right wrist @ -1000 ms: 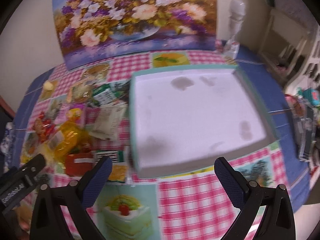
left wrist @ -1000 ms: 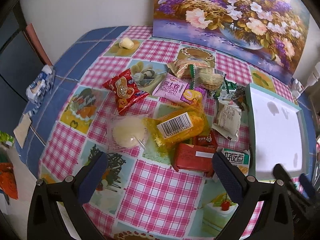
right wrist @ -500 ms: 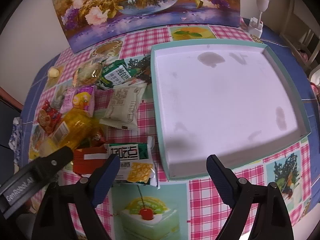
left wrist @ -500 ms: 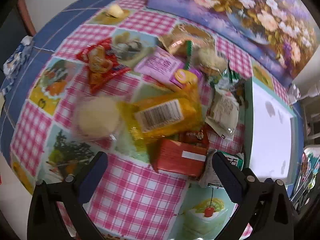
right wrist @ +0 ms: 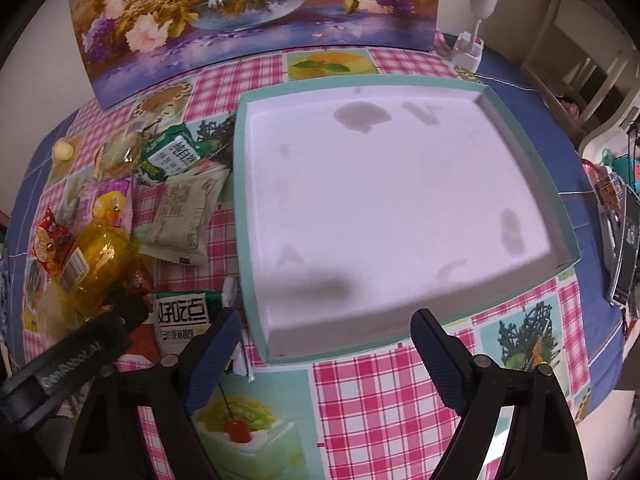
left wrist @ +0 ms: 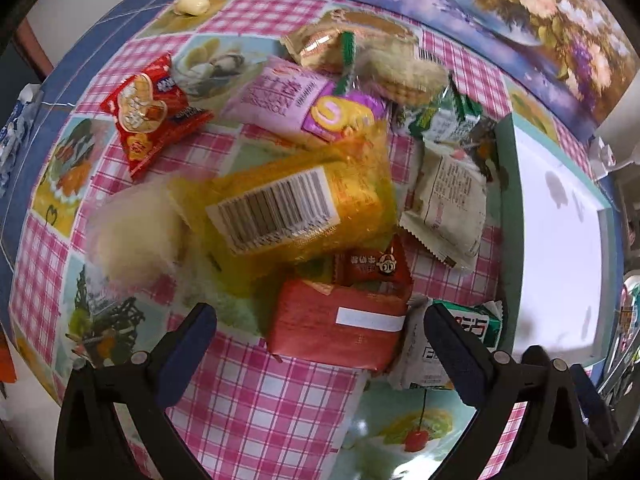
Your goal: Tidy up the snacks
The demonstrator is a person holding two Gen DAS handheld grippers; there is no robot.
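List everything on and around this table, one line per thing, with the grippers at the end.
tray: 1, teal rim, white inside, nothing in it, right of the snacks
orange-red packet: 1, nearest the left gripper
yellow packet: 1, barcode label, middle of the pile
red packet: 1, left of the pile
pink packet: 1, behind the yellow one
pale packet: 1, cream, beside the tray
green-white packet: 1, at the tray's near corner
round pale bun: 1, clear wrap, left of the yellow packet
flower painting: 1, purple, along the wall
tablecloth: 1, pink check with pictures
left gripper: black, blue pads, open
right gripper: black, blue pads, open, holding nothing
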